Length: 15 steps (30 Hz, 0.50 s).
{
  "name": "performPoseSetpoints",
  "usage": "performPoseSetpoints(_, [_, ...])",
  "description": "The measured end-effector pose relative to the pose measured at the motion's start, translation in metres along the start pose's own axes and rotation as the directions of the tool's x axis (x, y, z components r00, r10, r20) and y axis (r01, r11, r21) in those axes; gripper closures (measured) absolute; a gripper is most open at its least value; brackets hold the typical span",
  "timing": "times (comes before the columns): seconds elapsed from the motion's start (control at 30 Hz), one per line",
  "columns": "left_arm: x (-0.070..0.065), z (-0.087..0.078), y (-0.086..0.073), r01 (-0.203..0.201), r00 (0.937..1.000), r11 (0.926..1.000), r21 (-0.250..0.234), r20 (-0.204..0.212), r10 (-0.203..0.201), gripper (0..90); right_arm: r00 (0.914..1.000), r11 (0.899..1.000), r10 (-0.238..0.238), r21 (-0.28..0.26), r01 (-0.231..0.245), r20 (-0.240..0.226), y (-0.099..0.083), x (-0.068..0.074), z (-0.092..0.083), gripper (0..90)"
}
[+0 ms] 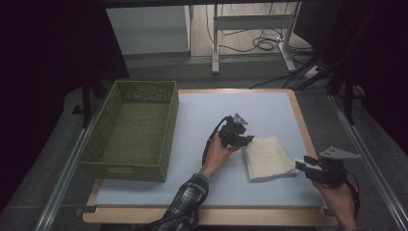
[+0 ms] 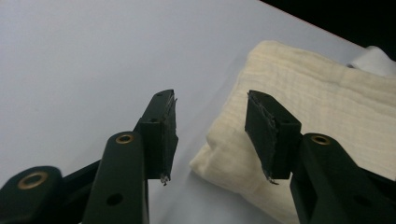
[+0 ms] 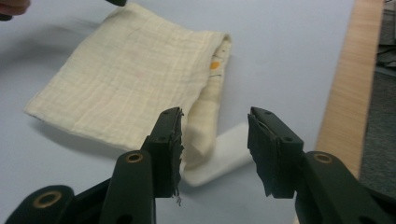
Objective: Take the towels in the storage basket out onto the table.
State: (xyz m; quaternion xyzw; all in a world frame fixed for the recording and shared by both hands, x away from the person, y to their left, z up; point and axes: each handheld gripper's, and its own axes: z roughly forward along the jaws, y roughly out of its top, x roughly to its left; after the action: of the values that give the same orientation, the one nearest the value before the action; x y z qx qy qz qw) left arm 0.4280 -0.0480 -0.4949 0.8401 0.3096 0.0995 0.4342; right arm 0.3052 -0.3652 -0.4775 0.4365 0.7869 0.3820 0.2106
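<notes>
- Cloth [image 1: 268, 158] lies folded; your left gripper [image 2: 211, 135] and right gripper [image 3: 215, 149] stand jaws apart, empty, cloth just ahead.
- Left to do, likely: into basket [image 1: 96, 144].

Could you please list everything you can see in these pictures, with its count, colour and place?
folded cloth: one, cream, on the mat right of centre, between the two grippers.
basket: one, olive green, on the left part of the table.
mat: one, pale blue-grey, covering the table top.
table: one, light wood edge showing around the mat.
desk legs: white, on the floor beyond the table, with dark cables beside them.
left gripper: one, black, jaws open at the cloth's left edge.
right gripper: one, black, jaws open at the cloth's right edge.
sleeve: one, checked, on the left forearm.
</notes>
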Motion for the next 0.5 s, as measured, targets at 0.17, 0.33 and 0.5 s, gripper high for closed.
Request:
performPoseSetpoints(0.17, [0.000,0.000,-0.001,0.002,1.0000,1.0000,0.004,0.005,-0.002,51.5,0.9992,1.000,0.021,0.006,-0.021,-0.035,0.003,0.001,0.000,63.9])
performPoseSetpoints(0.33, [-0.001,0.004,-0.003,0.000,1.0000,1.0000,0.005,0.007,0.000,51.3,0.9971,0.999,0.018,0.035,-0.016,-0.074,0.003,0.008,0.016,64.3])
performPoseSetpoints(0.5, [-0.002,0.005,-0.004,0.000,1.0000,1.0000,0.005,0.010,0.000,51.0,0.9970,0.996,0.011,0.089,-0.004,-0.076,0.003,0.012,0.037,80.7])
